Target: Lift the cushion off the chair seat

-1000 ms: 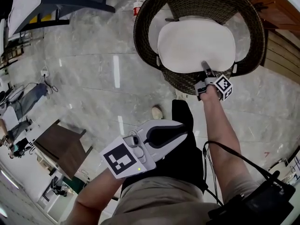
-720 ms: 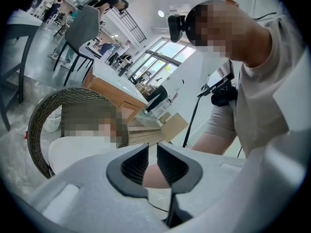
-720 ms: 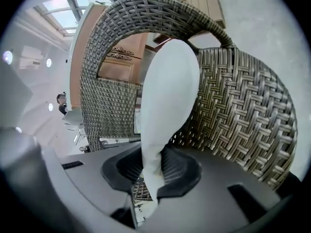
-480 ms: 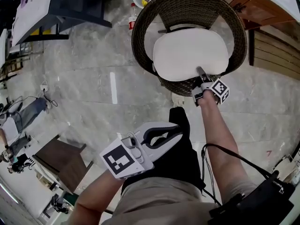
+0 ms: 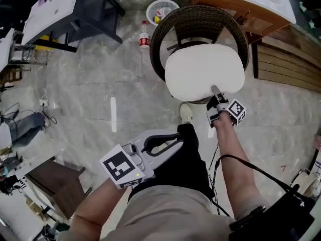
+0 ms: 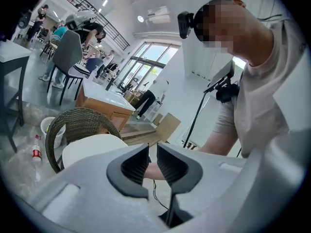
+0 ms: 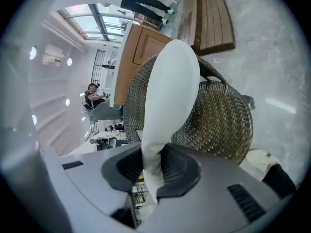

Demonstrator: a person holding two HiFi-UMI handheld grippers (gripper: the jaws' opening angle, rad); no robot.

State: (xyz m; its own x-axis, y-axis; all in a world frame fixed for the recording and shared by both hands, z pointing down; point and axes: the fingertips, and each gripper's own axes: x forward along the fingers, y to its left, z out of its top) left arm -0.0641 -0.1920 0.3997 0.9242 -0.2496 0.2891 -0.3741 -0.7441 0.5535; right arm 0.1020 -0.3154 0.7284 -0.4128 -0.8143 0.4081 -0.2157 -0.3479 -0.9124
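Note:
A white cushion [image 5: 204, 70] lies over the seat of a round wicker chair [image 5: 165, 29]. My right gripper [image 5: 215, 92] is shut on the cushion's near edge. In the right gripper view the cushion [image 7: 170, 91] runs edge-on away from the jaws, raised above the wicker chair [image 7: 218, 120], with its rim pinched between the pads of the right gripper [image 7: 151, 166]. My left gripper [image 5: 173, 139] hangs by my thigh, away from the chair. In its own view the left gripper [image 6: 152, 161] holds nothing and shows a narrow gap. The cushion [image 6: 90, 147] and chair [image 6: 77, 118] lie beyond it.
A white basket [image 5: 161, 9] and a red-labelled bottle [image 5: 144, 39] stand on the stone floor behind the chair. A wooden counter [image 5: 235, 9] and wooden slats [image 5: 286, 64] are at the right, a dark table [image 5: 65, 9] at the far left. My shoe [image 5: 186, 113] is below the chair.
The right gripper has risen with the cushion's edge, and the cushion has come up from the seat. The left gripper has risen and shifted left, still holding nothing.

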